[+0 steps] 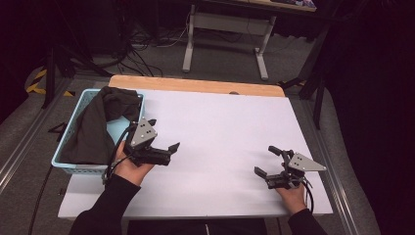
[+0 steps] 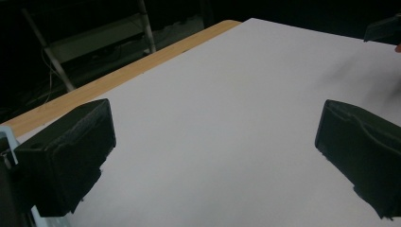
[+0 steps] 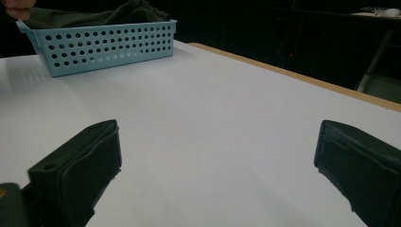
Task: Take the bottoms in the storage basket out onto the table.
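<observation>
A light blue perforated basket stands at the table's left edge, with a dark garment heaped in it and draped over its near rim. My left gripper hovers just right of the basket, jaws wide apart and empty. My right gripper rests low near the front right of the white tabletop, open with nothing between its jaws. In the right gripper view the basket sits far off at the upper left, the garment showing above its rim. The left gripper looks across bare white surface.
The table's far wooden edge runs behind the white sheet. Beyond it stand a desk frame's legs and tangled cables on the floor. Metal rails flank the table on the right.
</observation>
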A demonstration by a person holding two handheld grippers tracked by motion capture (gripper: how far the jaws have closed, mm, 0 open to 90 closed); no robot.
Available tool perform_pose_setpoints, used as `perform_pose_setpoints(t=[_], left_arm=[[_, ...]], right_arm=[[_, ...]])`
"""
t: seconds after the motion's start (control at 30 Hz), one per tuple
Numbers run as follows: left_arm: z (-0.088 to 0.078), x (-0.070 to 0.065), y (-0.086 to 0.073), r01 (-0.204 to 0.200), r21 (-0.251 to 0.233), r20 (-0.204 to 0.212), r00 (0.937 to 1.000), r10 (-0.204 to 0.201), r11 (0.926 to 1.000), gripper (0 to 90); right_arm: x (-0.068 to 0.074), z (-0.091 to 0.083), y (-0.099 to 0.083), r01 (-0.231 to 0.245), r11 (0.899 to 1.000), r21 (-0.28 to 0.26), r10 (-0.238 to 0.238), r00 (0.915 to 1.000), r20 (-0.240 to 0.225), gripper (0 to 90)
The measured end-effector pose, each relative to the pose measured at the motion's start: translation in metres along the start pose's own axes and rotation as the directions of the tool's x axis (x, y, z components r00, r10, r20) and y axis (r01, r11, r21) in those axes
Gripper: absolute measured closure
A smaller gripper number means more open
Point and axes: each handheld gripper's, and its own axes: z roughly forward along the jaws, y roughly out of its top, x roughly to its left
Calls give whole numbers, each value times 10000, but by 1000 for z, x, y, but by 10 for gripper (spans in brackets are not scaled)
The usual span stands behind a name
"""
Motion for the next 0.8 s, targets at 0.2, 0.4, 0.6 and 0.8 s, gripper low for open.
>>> perform_pose_setpoints(t=[0.2,0.4,0.6,0.8], left_arm=[[-1,10,3,38,308,-194,9998,-32,9995,5],[-2,17,4,126,548,-161,9998,-117,9984,5],[-4,25,4,168,719,-252,9996,-150,9973,4],[-7,36,5,289,880,-515,9984,-245,9957,3]], right_arm=[[0,0,0,-15,10000,-4,15,10000,-31,23],[0,0,0,-2,10000,-1,2,10000,-55,23],[0,0,0,-6,10000,5,6,10000,-80,23],[0,0,0,-1,10000,-6,1,10000,-70,23]])
